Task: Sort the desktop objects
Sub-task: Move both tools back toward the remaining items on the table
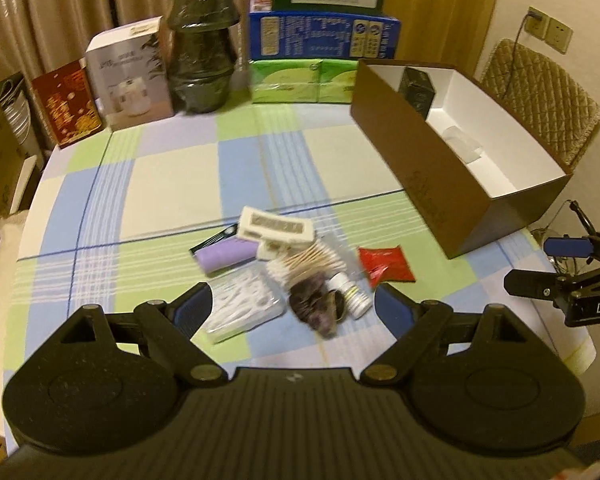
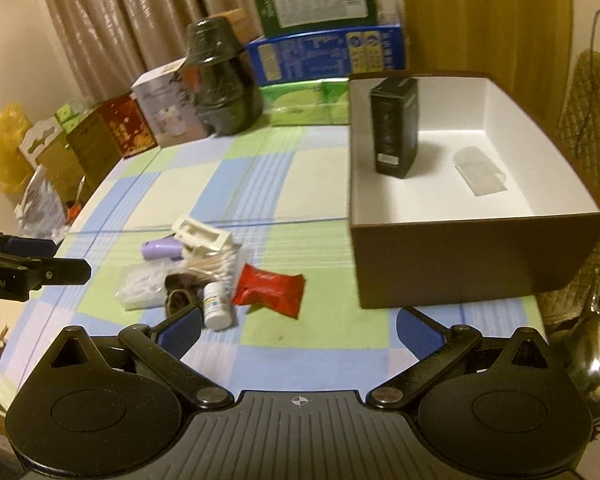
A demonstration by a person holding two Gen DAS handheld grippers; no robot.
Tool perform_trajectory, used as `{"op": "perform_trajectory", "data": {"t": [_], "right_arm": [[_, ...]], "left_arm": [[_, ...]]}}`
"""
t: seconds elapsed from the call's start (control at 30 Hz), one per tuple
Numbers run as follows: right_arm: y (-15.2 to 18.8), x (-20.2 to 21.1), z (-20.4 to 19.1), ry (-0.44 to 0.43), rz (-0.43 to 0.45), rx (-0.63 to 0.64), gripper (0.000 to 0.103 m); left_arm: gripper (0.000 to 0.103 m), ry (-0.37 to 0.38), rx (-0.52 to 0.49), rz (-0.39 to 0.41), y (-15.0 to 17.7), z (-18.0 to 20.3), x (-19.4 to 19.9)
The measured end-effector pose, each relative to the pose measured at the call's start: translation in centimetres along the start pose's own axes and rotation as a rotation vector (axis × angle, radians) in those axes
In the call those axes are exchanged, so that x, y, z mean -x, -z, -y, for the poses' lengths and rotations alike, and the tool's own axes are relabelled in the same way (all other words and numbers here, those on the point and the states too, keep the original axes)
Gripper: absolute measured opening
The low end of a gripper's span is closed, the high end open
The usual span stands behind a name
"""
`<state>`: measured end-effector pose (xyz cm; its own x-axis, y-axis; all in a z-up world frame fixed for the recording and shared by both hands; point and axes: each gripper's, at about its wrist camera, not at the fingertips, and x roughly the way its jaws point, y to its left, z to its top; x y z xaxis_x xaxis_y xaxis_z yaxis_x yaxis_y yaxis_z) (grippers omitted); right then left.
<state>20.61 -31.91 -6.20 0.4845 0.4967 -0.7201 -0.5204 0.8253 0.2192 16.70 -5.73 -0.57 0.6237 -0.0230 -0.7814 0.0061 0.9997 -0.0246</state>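
The desktop objects (image 1: 296, 280) lie in a loose heap on the checked tablecloth (image 1: 172, 184), just ahead of the left gripper (image 1: 294, 310) and spread between its wide-open, empty jaws. In the heap are a purple roll (image 1: 226, 258), a white plastic case (image 1: 276, 232), a bundle of cotton swabs (image 1: 308, 264), a clear packet of white picks (image 1: 242, 312) by the left finger, a dark brownish lump (image 1: 314, 308), a small white bottle (image 1: 354, 294) and a red packet (image 1: 386, 264) off toward the right finger. The right gripper (image 2: 298, 328) is also spread wide and holds nothing; the bottle lies close beside its left finger and the red packet just ahead of the gap. By my reading, the step in hand is the approach to a first pick, with nothing yet lifted. The next move calls for choosing one item on the edge of the heap, the red packet or the bottle, and closing on it without dragging its neighbours, then carrying it to the brown box (image 2: 476, 264) ahead and to the right. The right wrist view shows the box's white interior fully, with a black carton (image 2: 394, 128) standing in it and a clear piece (image 2: 480, 176) lying flat; the left wrist view sees the box at an angle, but shows the heap's items more separately.
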Motion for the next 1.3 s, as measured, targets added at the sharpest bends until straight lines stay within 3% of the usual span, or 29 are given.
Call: {"op": "perform_trajectory", "data": {"t": [0.37, 0.6, 0.67, 0.83, 1.1, 1.3], "right_arm": [[0.7, -3.1, -2.5, -0.034, -0.047, 0.029, 0.101], [1.3, -5.5, -3.0, 0.002, -0.04, 0.044, 0.1], [1.4, -6.1, -3.1, 0.007, -0.033, 0.052, 0.084], [1.8, -7.7, -3.2, 0.015, -0.025, 0.121, 0.075], [1.5, -10.6, -3.1, 0.027, -0.03, 0.235, 0.07], [1.5, -13.0, -3.5, 0.055, -0.056, 0.353, 0.07]], "left_arm": [[0.086, -0.051, 0.05, -0.042, 1.8, -3.3, -0.3], [0.086, -0.07, 0.061, -0.061, 2.7, -4.7, -1.4], [0.086, -0.072, 0.054, -0.057, 2.9, -5.0, -1.9], [0.085, -0.071, 0.034, -0.052, 2.9, -5.4, -3.4], [0.084, -0.066, 0.01, -0.08, 2.5, -5.7, -6.4], [0.084, -0.048, -0.069, -0.105, 2.4, -5.9, -8.7]]}}
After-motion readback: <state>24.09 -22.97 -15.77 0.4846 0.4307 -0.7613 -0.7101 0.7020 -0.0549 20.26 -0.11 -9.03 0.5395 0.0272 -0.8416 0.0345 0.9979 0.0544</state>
